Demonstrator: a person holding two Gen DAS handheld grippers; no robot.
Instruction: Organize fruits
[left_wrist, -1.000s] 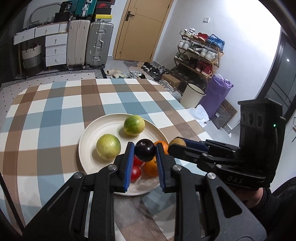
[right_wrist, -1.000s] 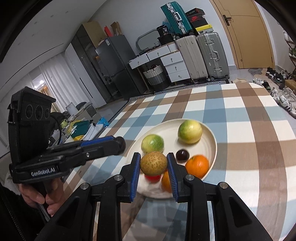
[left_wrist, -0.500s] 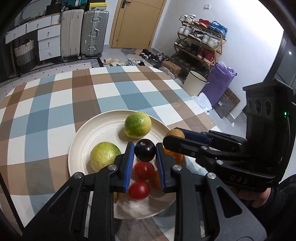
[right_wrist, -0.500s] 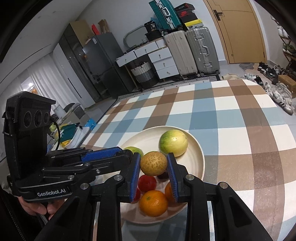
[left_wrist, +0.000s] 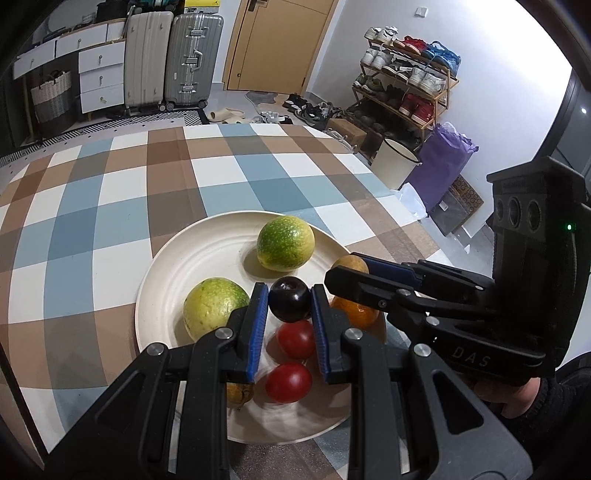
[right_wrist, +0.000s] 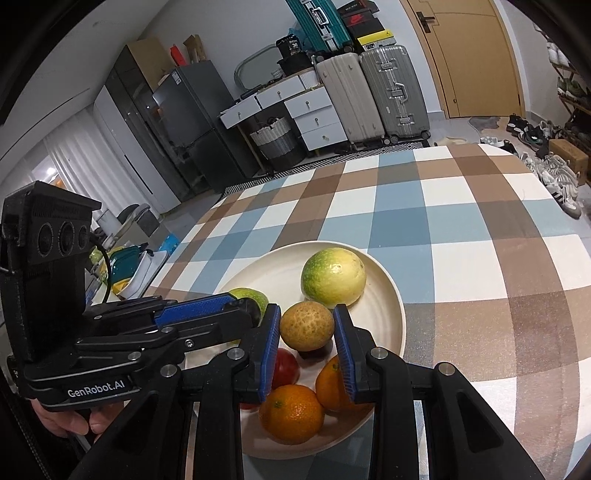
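A cream plate (left_wrist: 192, 258) (right_wrist: 388, 295) sits on the checked tablecloth and holds two green-yellow fruits (left_wrist: 285, 242) (left_wrist: 214, 308), two red tomatoes (left_wrist: 295, 339) and oranges (right_wrist: 291, 413). My left gripper (left_wrist: 289, 300) is shut on a dark plum (left_wrist: 289, 300) and holds it over the plate. My right gripper (right_wrist: 306, 330) is shut on a brown speckled round fruit (right_wrist: 306, 330) over the plate, just right of the left gripper. In the left wrist view the right gripper (left_wrist: 347, 273) reaches in from the right.
The checked table (left_wrist: 110, 206) stretches beyond the plate. Its right edge drops to the floor, where a white bucket (left_wrist: 395, 162), a purple bag and a shoe rack stand. Suitcases and drawers are at the back.
Both grippers have moved forward over the plate with their fruits held. The plate and its fruits now sit closer and lower in both views.
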